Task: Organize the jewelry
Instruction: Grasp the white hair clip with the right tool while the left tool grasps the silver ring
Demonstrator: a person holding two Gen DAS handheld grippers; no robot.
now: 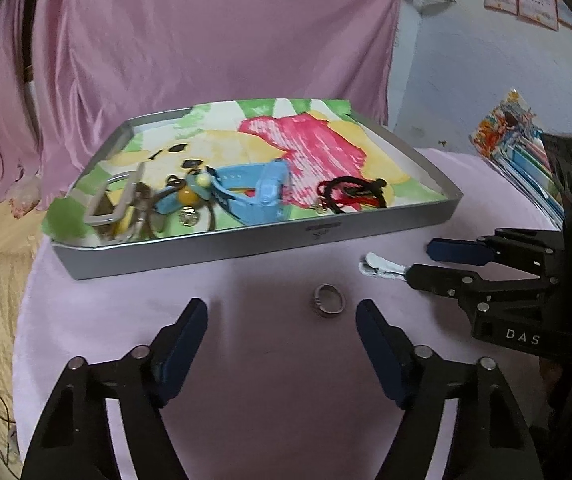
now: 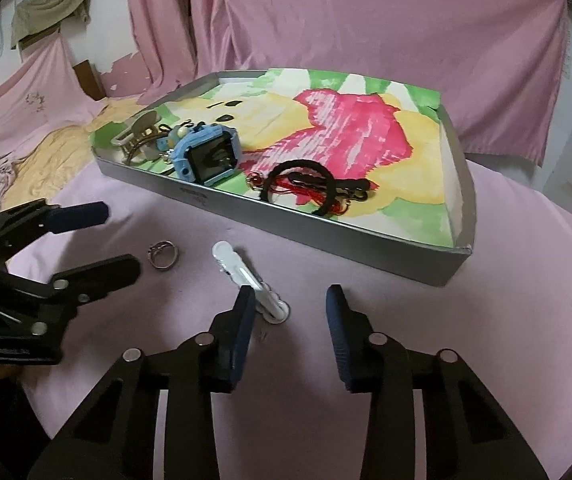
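Note:
A silver ring [image 1: 329, 299] [image 2: 163, 254] lies on the pink cloth, just ahead of my open left gripper [image 1: 282, 316] [image 2: 104, 236] and right of its centre. A white hair clip [image 1: 381, 265] [image 2: 246, 280] lies beside it; its near end touches the left finger of my open right gripper [image 2: 290, 300] [image 1: 419, 258]. Behind both stands a grey tray [image 1: 246, 246] [image 2: 325, 232] lined with a cartoon picture. It holds a blue watch [image 1: 254, 192] [image 2: 210, 156], a black hair tie with red cords [image 1: 349, 194] [image 2: 305, 188], a metal buckle [image 1: 108, 204] and a keychain [image 1: 190, 196].
The pink cloth [image 1: 266, 344] covers a round tabletop whose edge drops off at the left. A stack of colourful packets [image 1: 525, 152] sits at the right. Pink drapes [image 1: 206, 40] hang behind the tray, and yellow fabric [image 2: 50, 152] lies at the left.

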